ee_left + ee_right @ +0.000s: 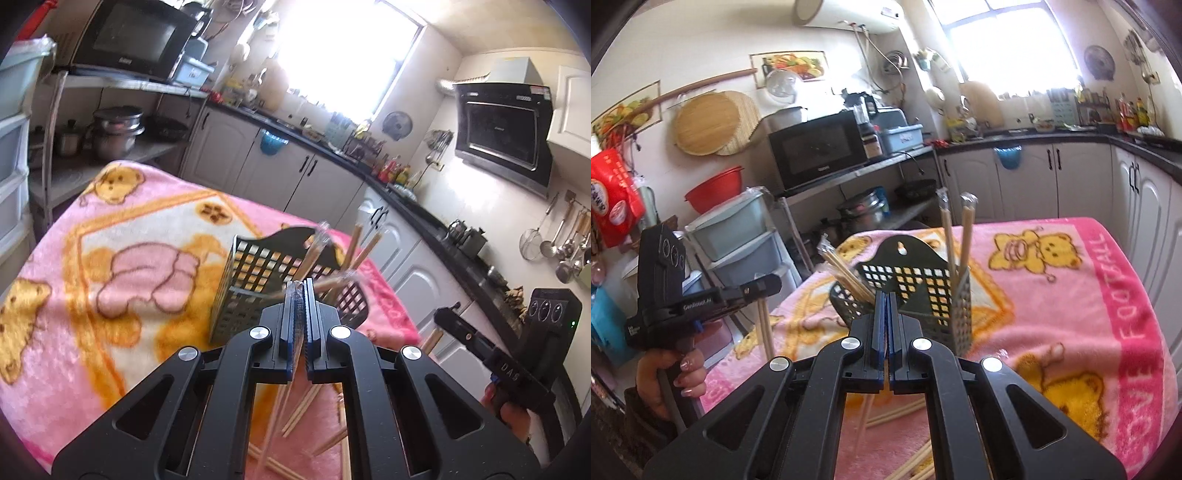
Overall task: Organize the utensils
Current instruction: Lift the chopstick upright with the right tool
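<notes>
Holder [960,314]: one, black plastic, square-hole mesh walls, tall arched back plate with a keyhole slot. Stood upright on the blanket [1052,314], near its middle, just ahead of both grippers.

Chopsticks in holder: slim pale wooden sticks, tops capped in clear crinkled film. Two wrapped pairs [966,236] stood near-upright at the holder's right end in the right wrist view. One bundle [846,271] leaned out over the left end; stick count in it not readable.

Loose chopsticks [897,413]: several bare wooden sticks lay crossed on the blanket below the grippers. Partly hidden by the gripper frames, so not counted.

Left gripper [300,291]: black frame, blue ribbed pads. Pads together, clamped on a film-wrapped left pair [764,328] that hung down from the tips. Left hand [683,373] was wrapped round the handle.

Right gripper [886,295]: same build, pads together. A right pair [432,339] hung below its tips in the left wrist view, so it was clamped on those sticks. Right hand [506,410] was partly seen at the grip.

Blanket: one, pink fleece, fuzzy, with yellow bear prints, orange borders and white lettering along a darker pink edge.
</notes>
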